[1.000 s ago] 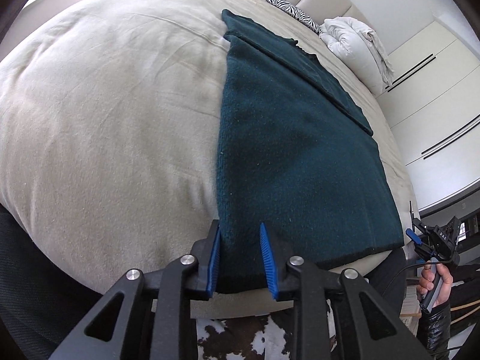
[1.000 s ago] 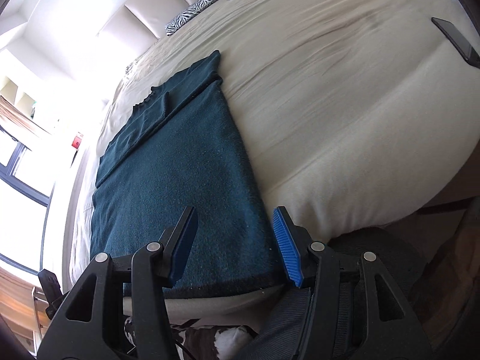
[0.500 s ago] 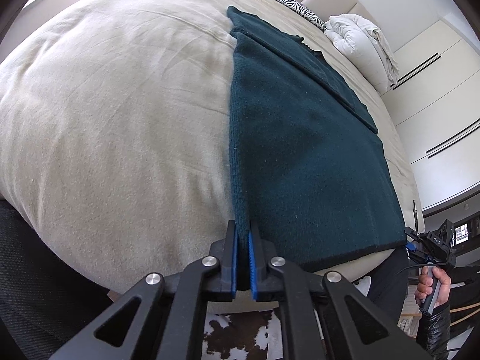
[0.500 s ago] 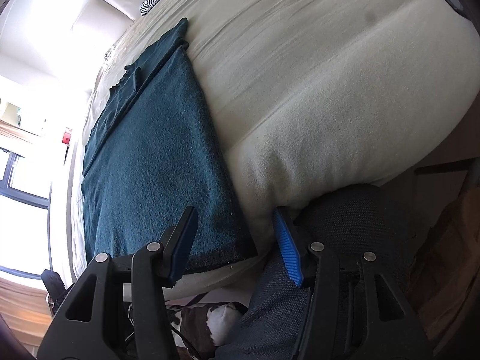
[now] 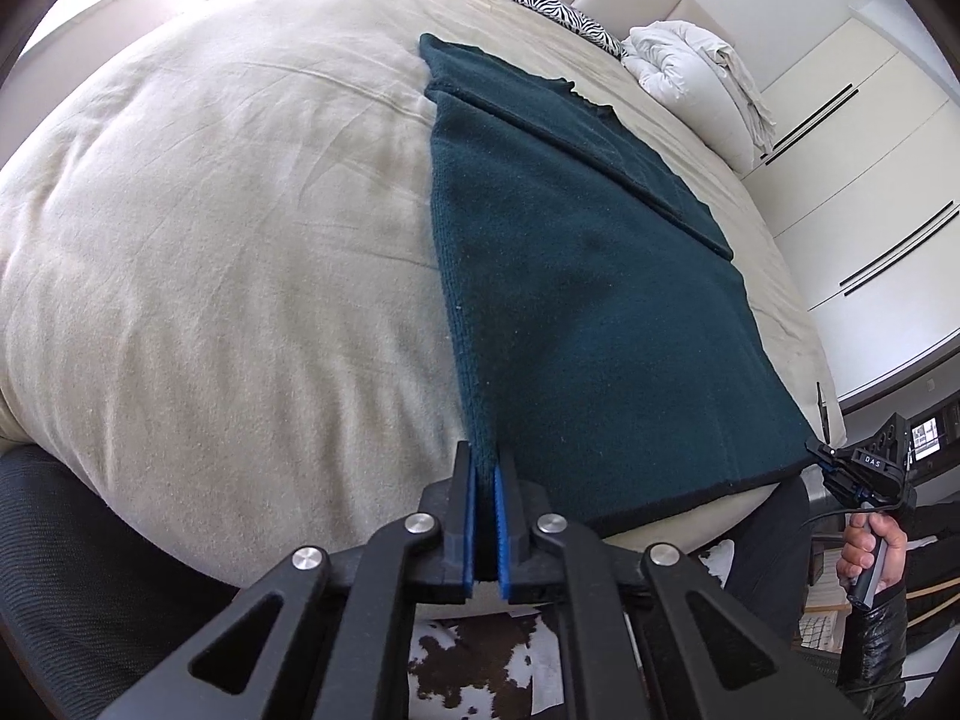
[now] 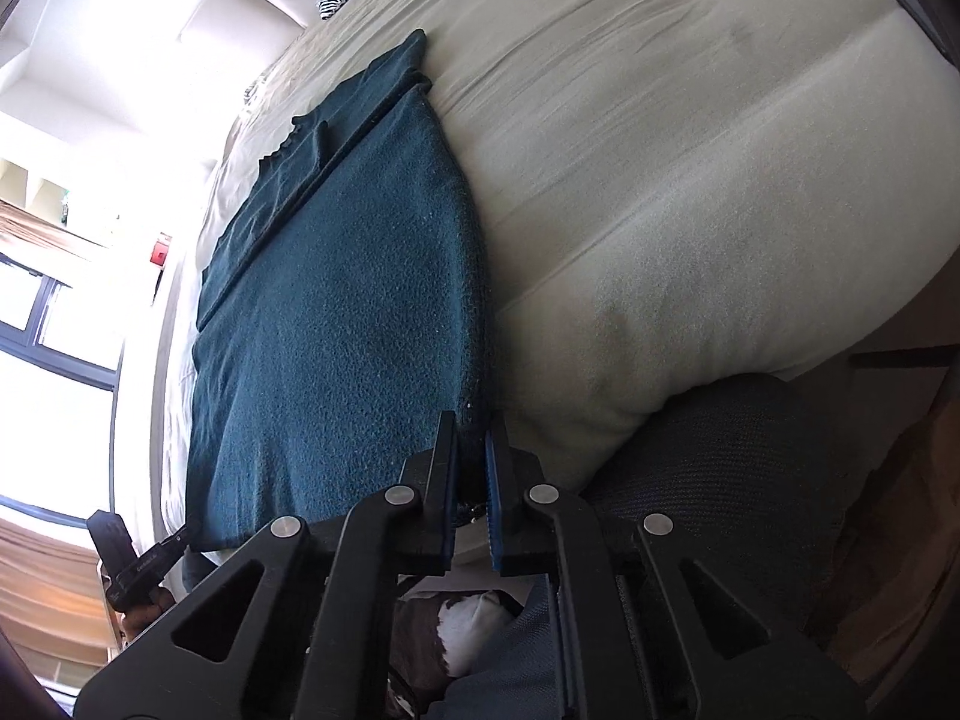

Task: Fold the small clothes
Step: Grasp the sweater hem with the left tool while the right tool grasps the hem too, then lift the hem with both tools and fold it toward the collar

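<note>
A dark teal knitted garment (image 5: 576,276) lies flat on the beige bed (image 5: 228,228), its far end folded over. My left gripper (image 5: 486,480) is shut on the garment's near left corner at the bed's edge. In the right wrist view the same garment (image 6: 336,324) shows, and my right gripper (image 6: 473,450) is shut on its near right corner. The right gripper also shows in the left wrist view (image 5: 834,459), and the left gripper in the right wrist view (image 6: 180,537), each at its hem corner.
A zebra-print pillow (image 5: 558,6) and a white bundled duvet (image 5: 696,72) lie at the bed's head. White wardrobe doors (image 5: 870,180) stand to the right. A cowhide rug (image 5: 468,666) lies on the floor below. A dark phone (image 6: 906,0) rests at the bed's far right.
Both grippers went from open to shut on the garment's near corners, the left one first, then the right one, which moved in over the hem.
</note>
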